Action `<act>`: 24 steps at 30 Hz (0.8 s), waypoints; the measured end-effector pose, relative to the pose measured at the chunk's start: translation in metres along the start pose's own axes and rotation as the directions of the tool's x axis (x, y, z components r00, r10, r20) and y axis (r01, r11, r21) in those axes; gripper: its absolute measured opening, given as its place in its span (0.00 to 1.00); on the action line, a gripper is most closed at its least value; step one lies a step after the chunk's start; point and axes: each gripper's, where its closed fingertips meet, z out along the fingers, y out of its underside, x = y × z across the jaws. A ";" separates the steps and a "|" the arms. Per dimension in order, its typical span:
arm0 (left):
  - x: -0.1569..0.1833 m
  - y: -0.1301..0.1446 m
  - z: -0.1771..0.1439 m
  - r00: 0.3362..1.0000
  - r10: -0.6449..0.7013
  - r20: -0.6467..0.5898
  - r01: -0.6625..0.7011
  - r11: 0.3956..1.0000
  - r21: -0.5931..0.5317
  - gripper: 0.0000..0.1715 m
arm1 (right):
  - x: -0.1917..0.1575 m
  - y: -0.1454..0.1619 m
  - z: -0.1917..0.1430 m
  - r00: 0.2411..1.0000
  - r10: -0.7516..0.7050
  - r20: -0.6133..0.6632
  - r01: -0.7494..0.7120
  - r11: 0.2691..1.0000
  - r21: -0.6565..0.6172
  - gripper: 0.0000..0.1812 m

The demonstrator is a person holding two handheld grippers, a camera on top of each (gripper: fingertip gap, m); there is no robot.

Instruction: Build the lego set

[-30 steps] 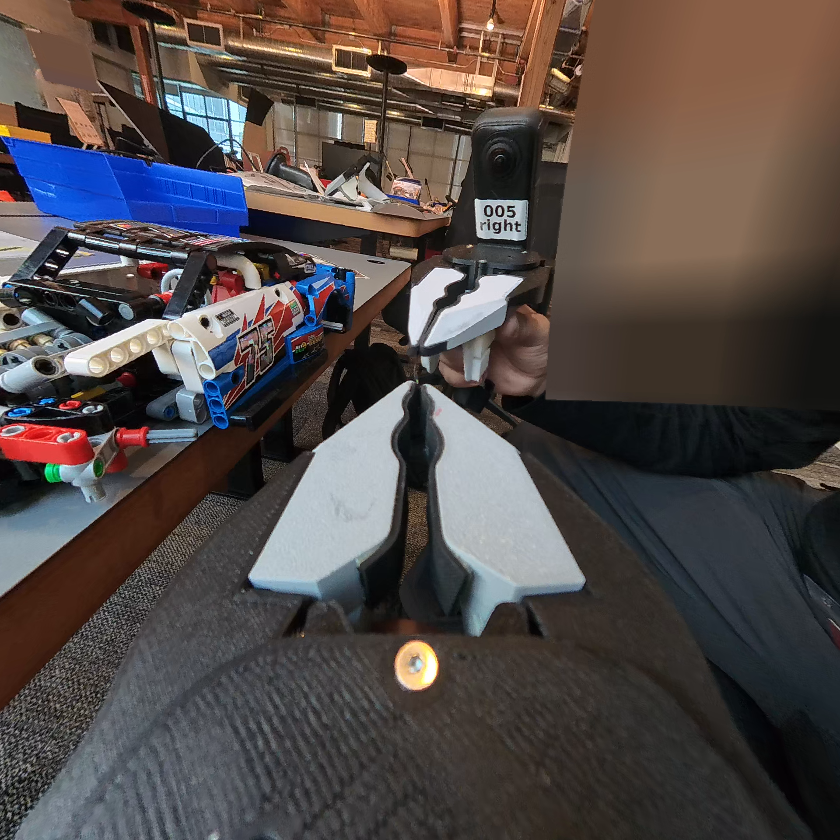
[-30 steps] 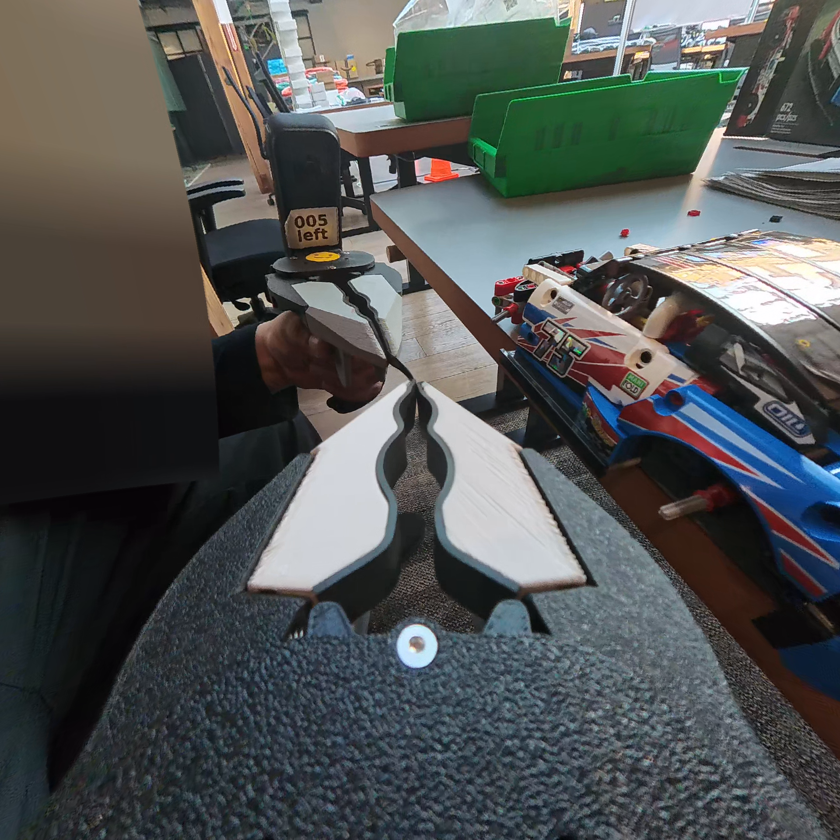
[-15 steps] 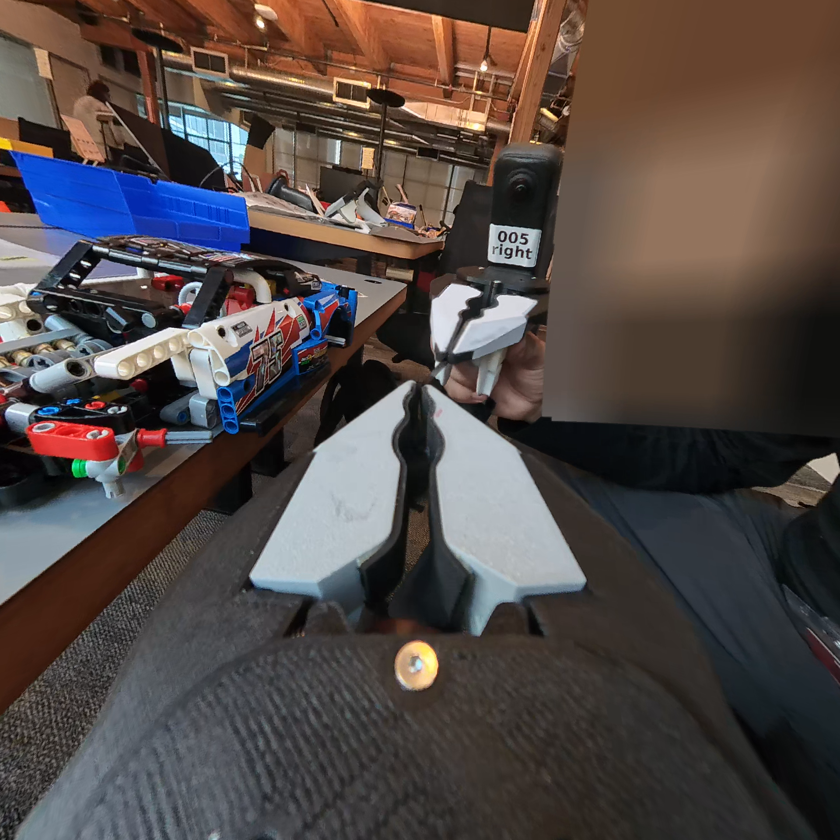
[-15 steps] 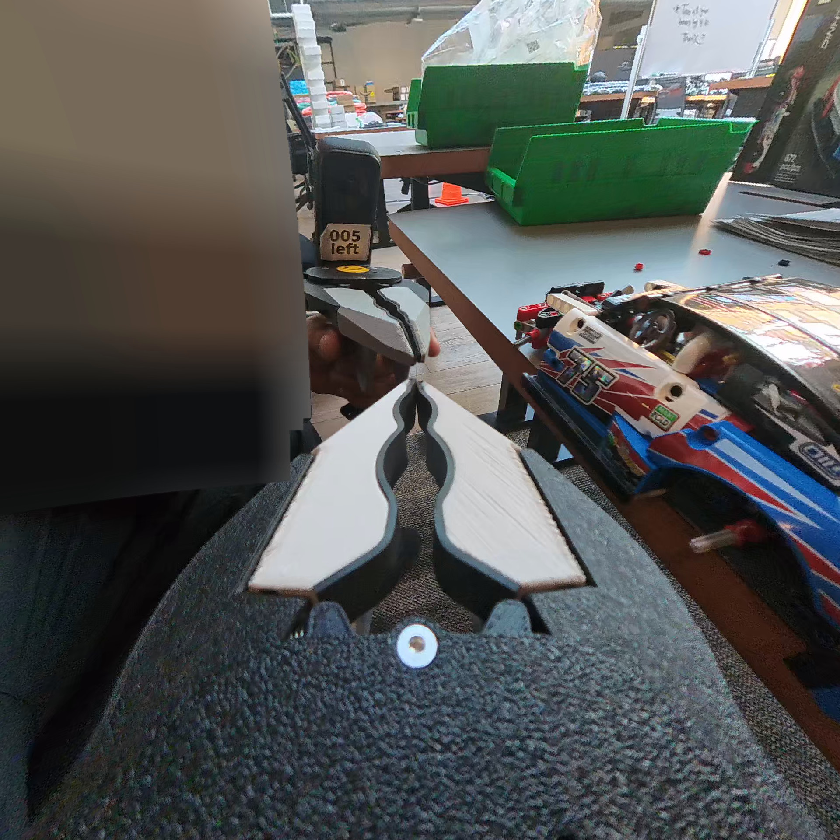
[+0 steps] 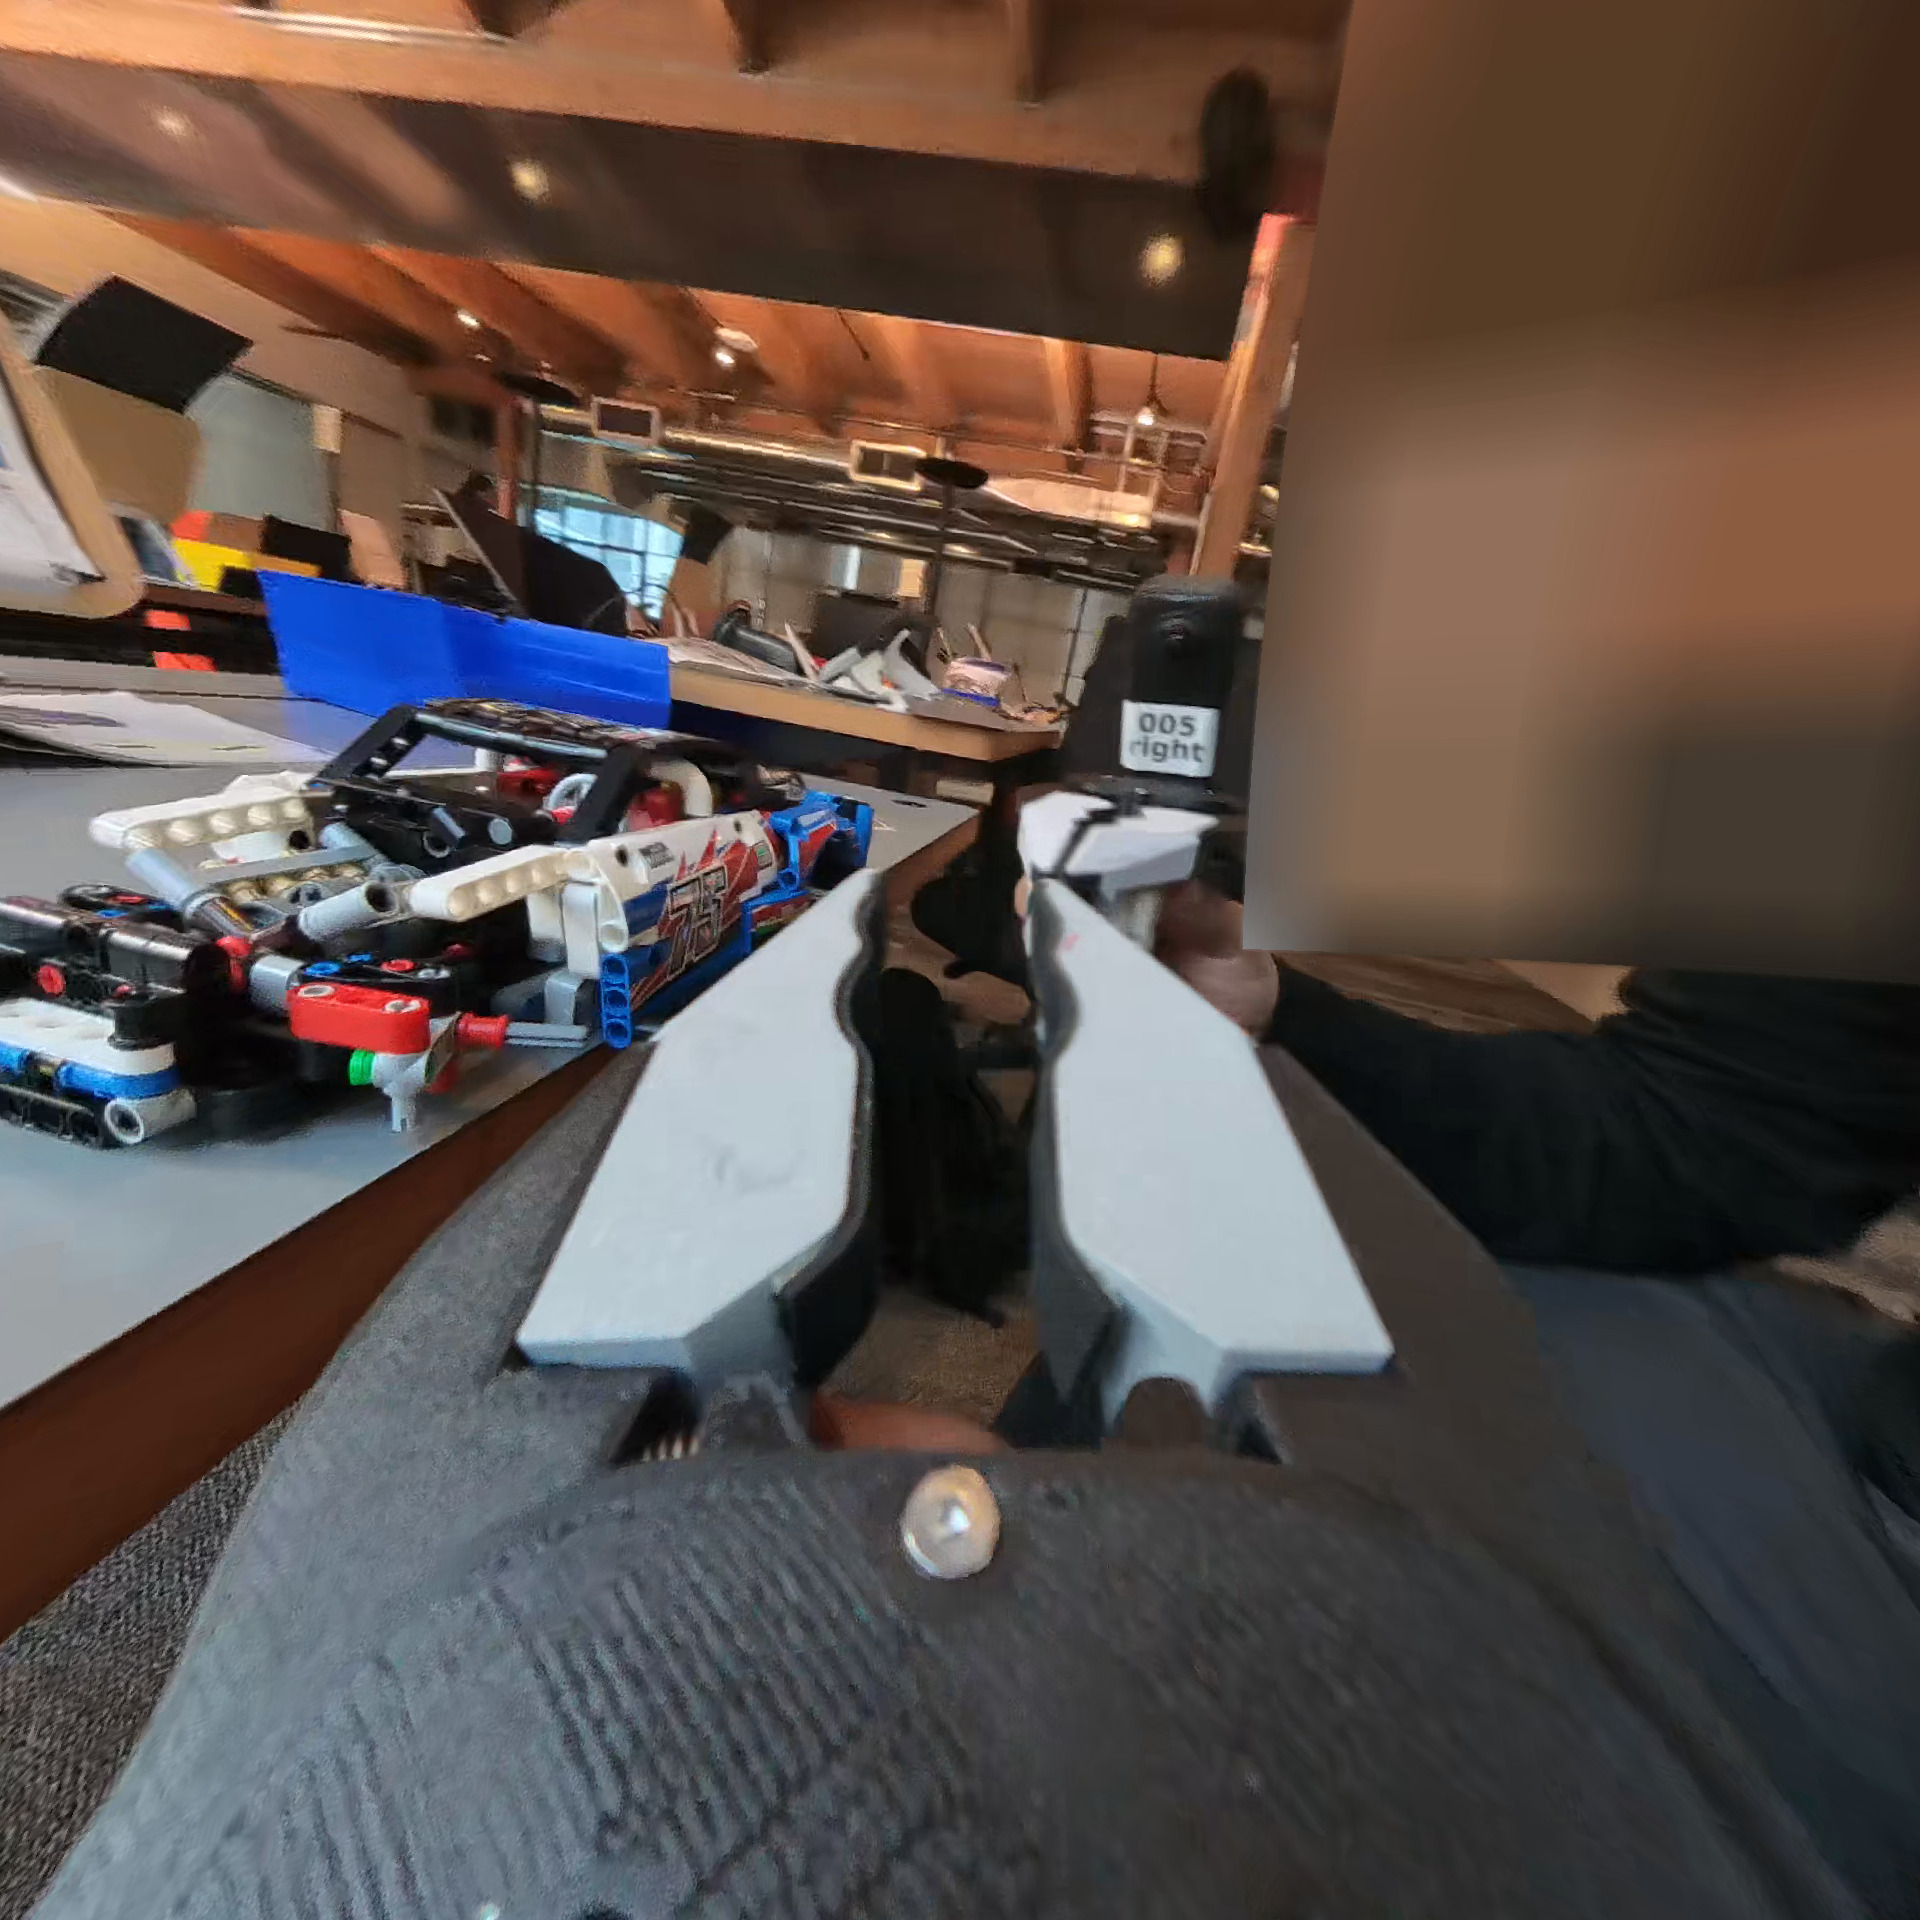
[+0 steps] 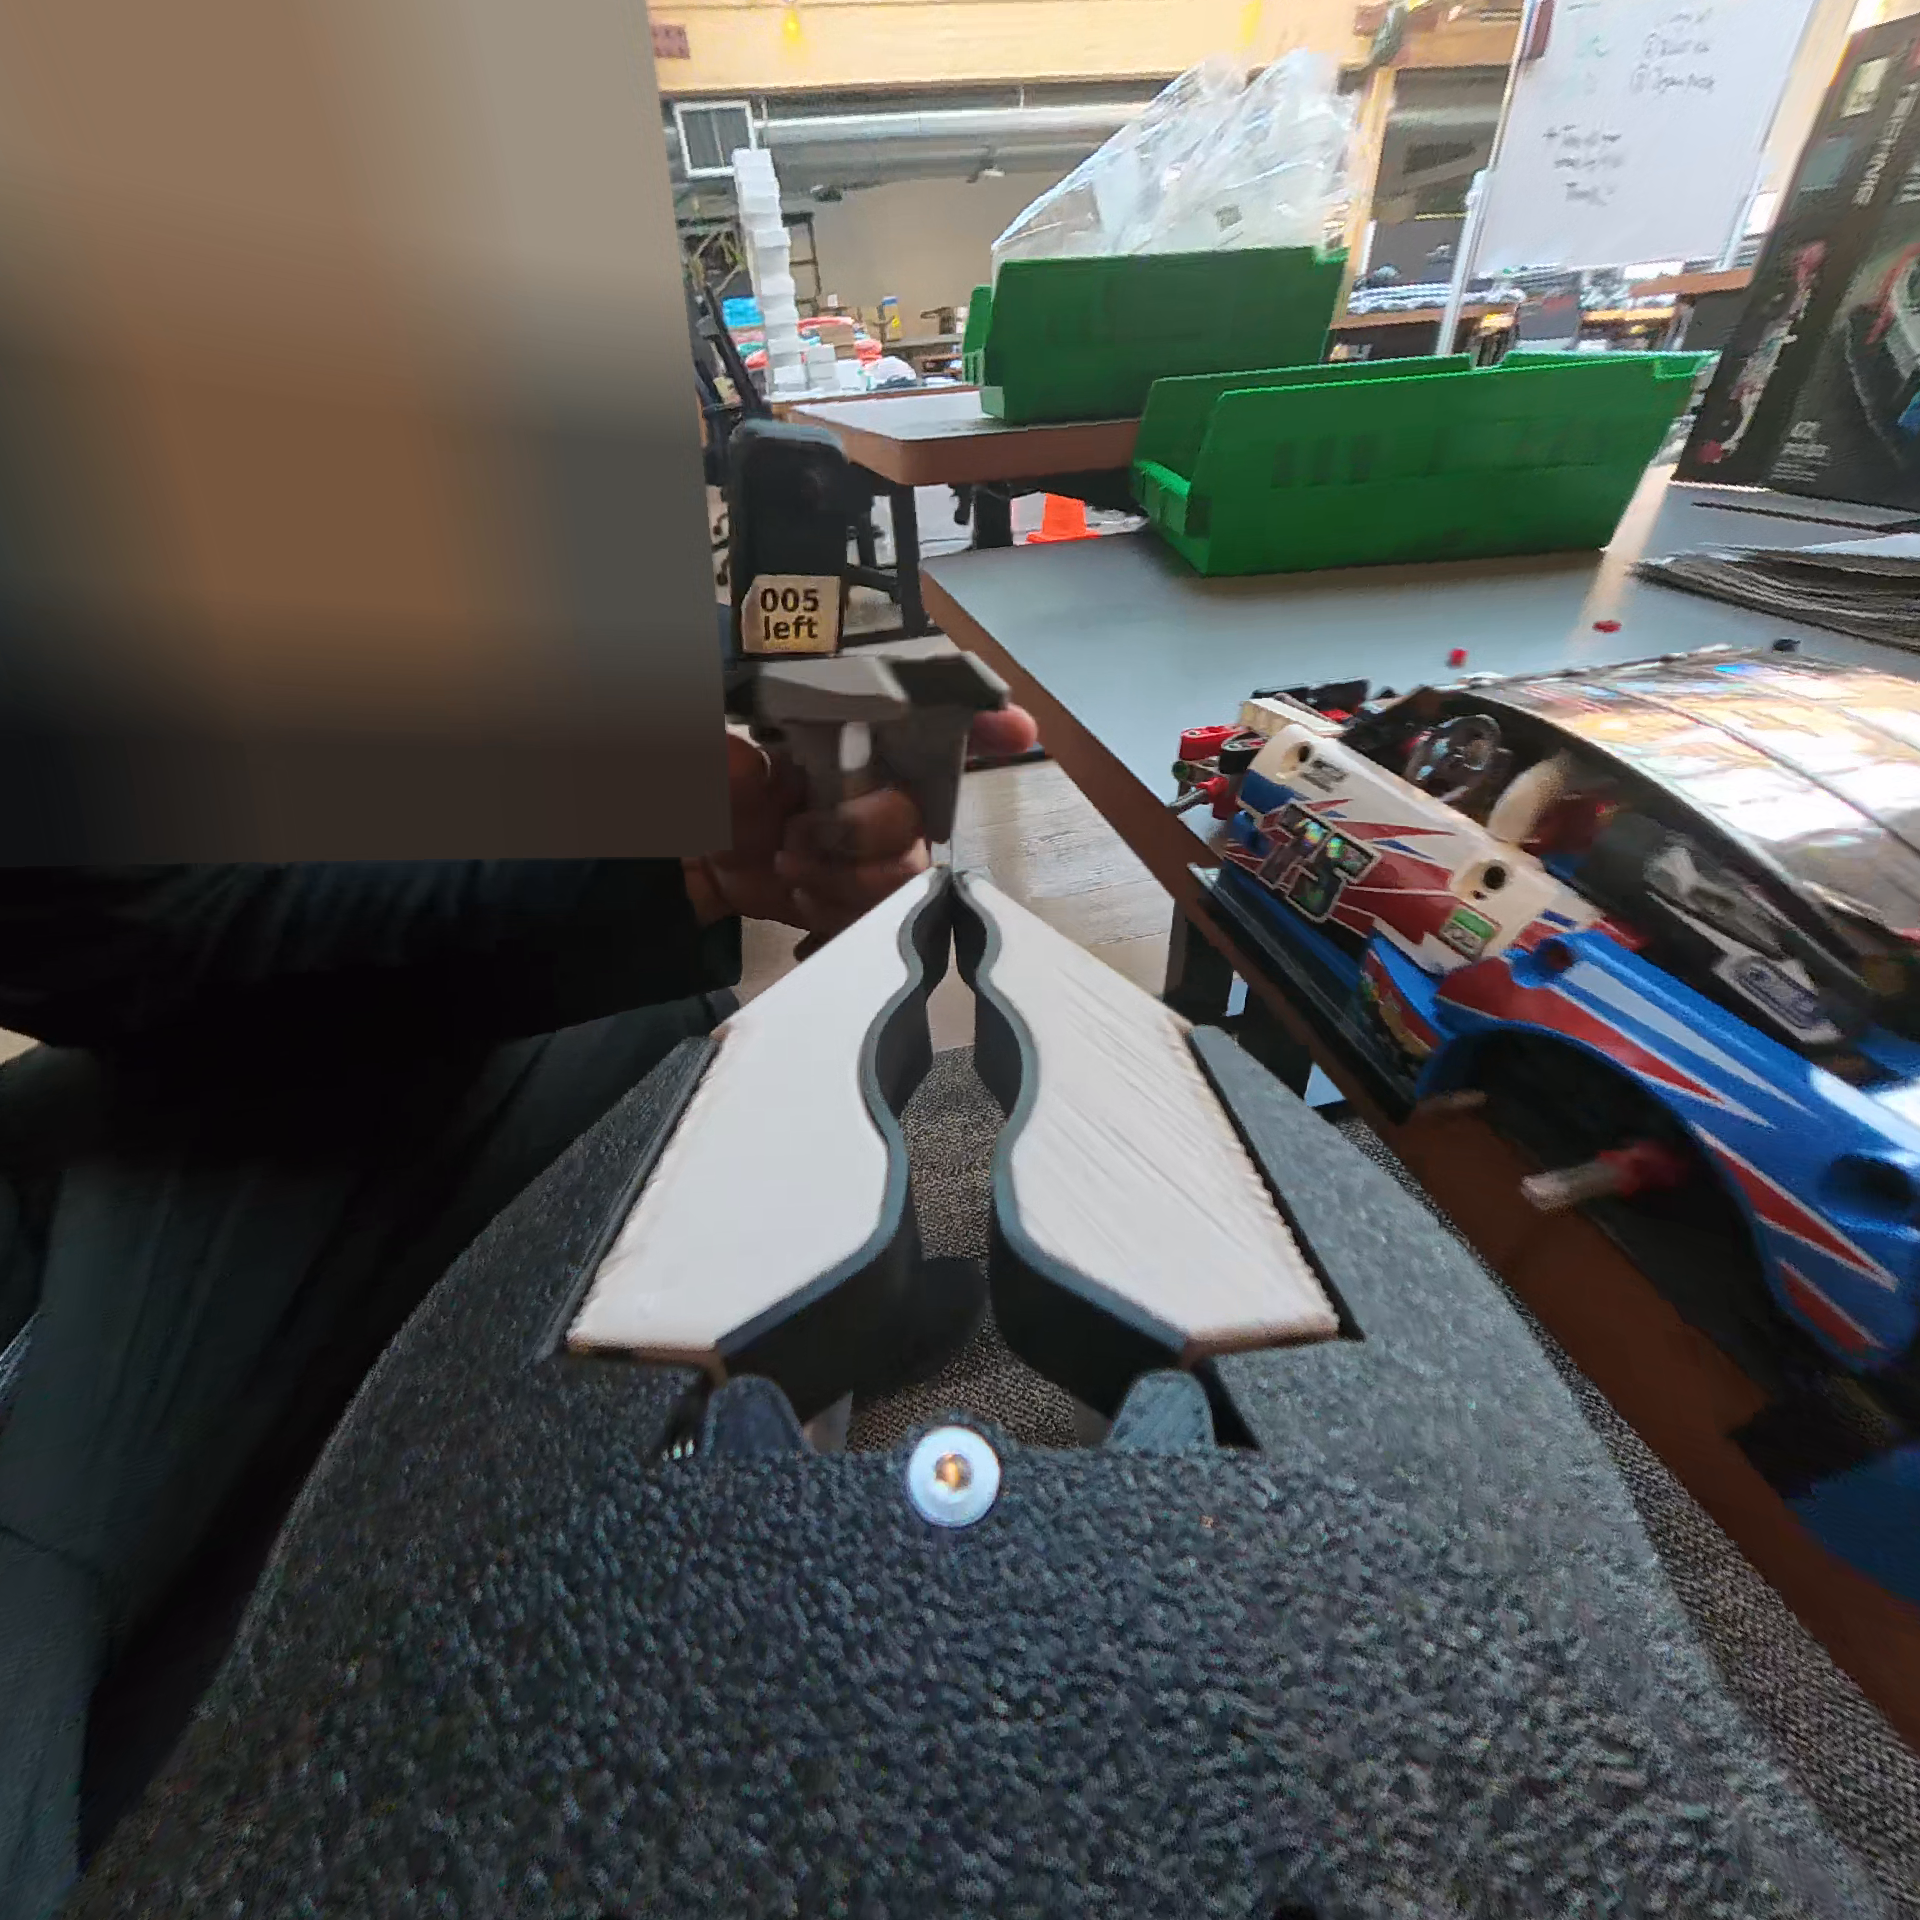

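A partly built Lego race car (image 5: 582, 904), blue, white and red with a black roof frame, stands on the grey table (image 5: 156, 1247) near its edge. It also shows in the right wrist view (image 6: 1558, 935). My left gripper (image 5: 956, 894) is open and empty, off the table's edge and above the person's lap. My right gripper (image 6: 951, 878) is shut, tips together. I cannot tell whether anything small sits between them. The two grippers face each other closely: the right gripper (image 5: 1101, 842) shows just beyond the left fingertips, and the left gripper (image 6: 883, 717) shows open in the right wrist view.
Green bins (image 6: 1403, 468), a dark set box (image 6: 1829, 312) and a paper stack (image 6: 1787, 592) are at the far side of the table (image 6: 1143, 644). A blue bin (image 5: 468, 665) and a booklet (image 5: 125, 727) lie behind the car. Small loose pieces (image 6: 1457, 656) lie on the table. About 7 cm separates my left fingertips from my right.
My left gripper has opened; it was shut before. Both grippers have risen a little and stay tip to tip. The right gripper stays shut.
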 end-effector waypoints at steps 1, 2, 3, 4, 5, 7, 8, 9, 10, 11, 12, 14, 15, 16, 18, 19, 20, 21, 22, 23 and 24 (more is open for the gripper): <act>-0.003 0.003 -0.001 1.000 0.010 0.019 -0.010 1.000 -0.023 0.16 | 0.003 -0.004 -0.004 1.000 0.011 -0.003 -0.011 1.000 0.020 0.00; -0.009 0.009 0.000 0.998 0.026 0.061 -0.022 0.998 -0.061 0.19 | 0.005 -0.007 -0.007 1.000 0.025 -0.008 -0.025 0.999 0.030 0.00; -0.010 0.019 0.003 0.997 0.037 0.068 -0.028 0.992 -0.120 0.33 | 0.009 -0.007 -0.008 0.999 0.034 -0.029 -0.034 0.999 0.023 0.00; -0.009 0.031 0.006 0.997 0.046 0.057 -0.035 0.982 -0.184 0.56 | 0.013 -0.004 -0.007 0.998 0.033 -0.052 -0.033 0.999 0.010 0.00; -0.013 0.042 0.010 0.995 0.060 0.077 -0.040 0.970 -0.239 0.59 | 0.015 -0.001 -0.004 0.997 0.034 -0.069 -0.034 0.999 -0.002 0.00; -0.029 0.057 0.013 0.981 0.131 0.141 -0.082 0.948 -0.308 0.52 | 0.017 0.008 0.003 0.995 0.056 -0.083 -0.058 0.998 -0.016 0.00; -0.034 0.063 0.012 0.978 0.150 0.147 -0.093 0.937 -0.336 0.52 | 0.018 0.013 0.007 0.994 0.065 -0.084 -0.067 0.997 -0.028 0.00; -0.040 0.067 0.009 0.973 0.164 0.159 -0.096 0.925 -0.366 0.51 | 0.020 0.018 0.010 0.993 0.063 -0.096 -0.068 0.996 -0.050 0.00; -0.046 0.070 0.006 0.970 0.174 0.171 -0.096 0.917 -0.386 0.50 | 0.023 0.022 0.011 0.992 0.053 -0.117 -0.061 0.996 -0.070 0.00; -0.052 0.069 0.002 0.968 0.175 0.182 -0.093 0.917 -0.389 0.46 | 0.025 0.025 0.013 0.991 0.042 -0.128 -0.053 0.995 -0.084 0.00; -0.056 0.066 0.001 0.969 0.165 0.182 -0.087 0.923 -0.376 0.40 | 0.027 0.025 0.014 0.990 0.034 -0.134 -0.046 0.995 -0.091 0.00; -0.052 0.058 0.003 0.980 0.133 0.146 -0.081 0.945 -0.317 0.31 | 0.030 0.025 0.018 0.990 0.024 -0.138 -0.037 0.995 -0.096 0.00; -0.053 0.057 0.005 0.980 0.135 0.145 -0.085 0.948 -0.306 0.29 | 0.032 0.025 0.020 0.991 0.026 -0.132 -0.039 0.994 -0.097 0.00; -0.053 0.059 0.006 0.980 0.143 0.140 -0.094 0.945 -0.312 0.28 | 0.033 0.025 0.022 0.991 0.031 -0.128 -0.044 0.994 -0.099 0.00; -0.054 0.065 0.009 0.982 0.141 0.122 -0.094 0.938 -0.332 0.28 | 0.038 0.026 0.025 0.991 0.039 -0.125 -0.051 0.993 -0.102 0.00; -0.055 0.066 0.010 0.984 0.137 0.117 -0.092 0.940 -0.328 0.27 | 0.039 0.026 0.026 0.992 0.044 -0.121 -0.057 0.993 -0.100 0.00; -0.055 0.063 0.011 0.985 0.131 0.111 -0.091 0.946 -0.310 0.26 | 0.040 0.026 0.027 0.992 0.050 -0.117 -0.062 0.993 -0.100 0.00; -0.055 0.061 0.012 0.986 0.126 0.109 -0.090 0.952 -0.292 0.25 | 0.042 0.027 0.028 0.992 0.050 -0.119 -0.062 0.993 -0.101 0.00; -0.057 0.060 0.013 0.986 0.124 0.111 -0.088 0.953 -0.290 0.25 | 0.043 0.027 0.029 0.991 0.046 -0.123 -0.059 0.993 -0.105 0.00; -0.057 0.061 0.014 0.986 0.128 0.105 -0.092 0.951 -0.297 0.25 | 0.044 0.029 0.029 0.991 0.042 -0.127 -0.056 0.992 -0.113 0.00; -0.056 0.061 0.015 0.986 0.136 0.099 -0.101 0.948 -0.301 0.24 | 0.045 0.030 0.029 0.991 0.038 -0.131 -0.054 0.991 -0.120 0.00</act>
